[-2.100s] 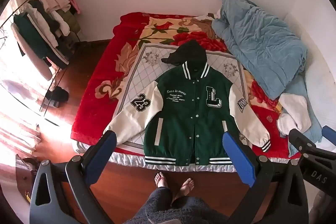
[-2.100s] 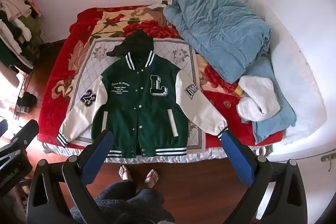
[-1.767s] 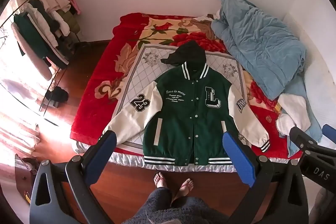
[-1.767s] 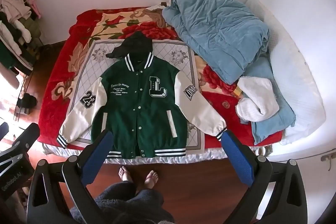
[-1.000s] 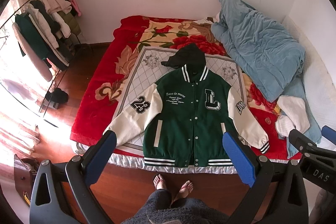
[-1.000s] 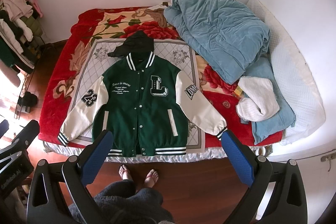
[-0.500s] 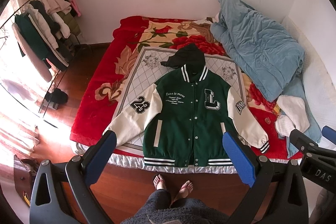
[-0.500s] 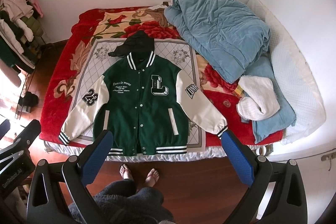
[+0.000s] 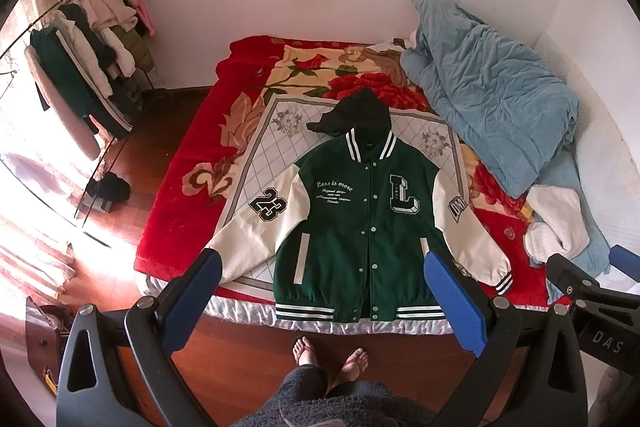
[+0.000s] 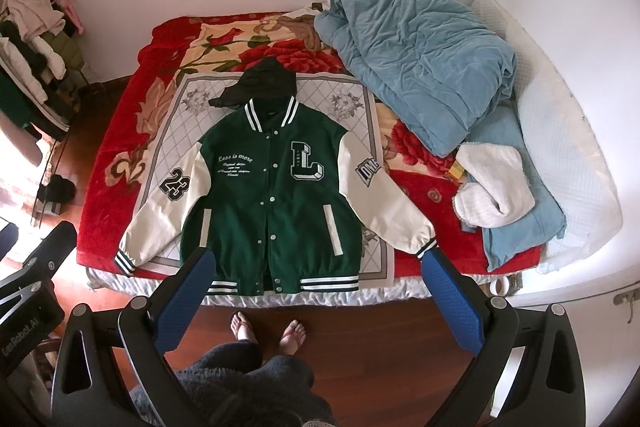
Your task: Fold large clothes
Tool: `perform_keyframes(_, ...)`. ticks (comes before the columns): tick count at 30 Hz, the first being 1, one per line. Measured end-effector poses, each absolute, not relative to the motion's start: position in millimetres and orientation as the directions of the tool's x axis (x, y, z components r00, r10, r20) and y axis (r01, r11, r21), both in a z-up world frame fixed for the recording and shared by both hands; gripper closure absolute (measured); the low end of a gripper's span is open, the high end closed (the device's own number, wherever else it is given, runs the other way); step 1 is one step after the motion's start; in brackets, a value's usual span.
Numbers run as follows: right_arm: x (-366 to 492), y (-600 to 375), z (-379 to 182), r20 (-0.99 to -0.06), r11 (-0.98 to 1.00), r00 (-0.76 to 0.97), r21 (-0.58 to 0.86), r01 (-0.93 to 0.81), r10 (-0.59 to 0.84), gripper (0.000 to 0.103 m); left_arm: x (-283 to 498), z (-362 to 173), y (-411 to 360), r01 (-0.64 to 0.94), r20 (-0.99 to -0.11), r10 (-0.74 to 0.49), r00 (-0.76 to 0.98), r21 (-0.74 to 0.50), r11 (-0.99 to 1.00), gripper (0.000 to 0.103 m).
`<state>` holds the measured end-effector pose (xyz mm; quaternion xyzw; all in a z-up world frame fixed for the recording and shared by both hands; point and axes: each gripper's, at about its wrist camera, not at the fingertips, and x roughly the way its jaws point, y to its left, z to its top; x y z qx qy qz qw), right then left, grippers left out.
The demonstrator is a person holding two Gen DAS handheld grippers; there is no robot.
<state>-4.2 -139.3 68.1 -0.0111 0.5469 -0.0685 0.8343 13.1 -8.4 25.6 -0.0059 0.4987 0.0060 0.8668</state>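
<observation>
A green varsity jacket (image 9: 360,227) with cream sleeves and a dark hood lies flat, face up and buttoned, on the bed (image 9: 180,211), hem at the near edge; it also shows in the right wrist view (image 10: 276,203). Both sleeves spread outward and down. My left gripper (image 9: 324,287) is open and empty, held high above the floor in front of the bed. My right gripper (image 10: 316,287) is open and empty at about the same height. Neither touches the jacket.
A rumpled blue duvet (image 9: 492,107) and a white towel (image 9: 556,223) lie on the bed's right side. A clothes rack (image 9: 80,67) stands at the left by the wall. The person's feet (image 9: 328,355) stand on the wooden floor at the bed's edge.
Both views have drifted slightly; the jacket sits a little lower in the frames. Nothing was grasped and the jacket has not moved on the bed.
</observation>
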Motion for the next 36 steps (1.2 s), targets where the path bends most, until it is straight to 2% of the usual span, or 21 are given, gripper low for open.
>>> perform_keyframes(36,-4.8,-142.1,65.8,-0.910,0.990,0.396,-0.091,0.108,-0.127,0.000,10.2,26.4,-8.4,-0.012,-0.857,-0.002,0.516,-0.010,1.000,0.000)
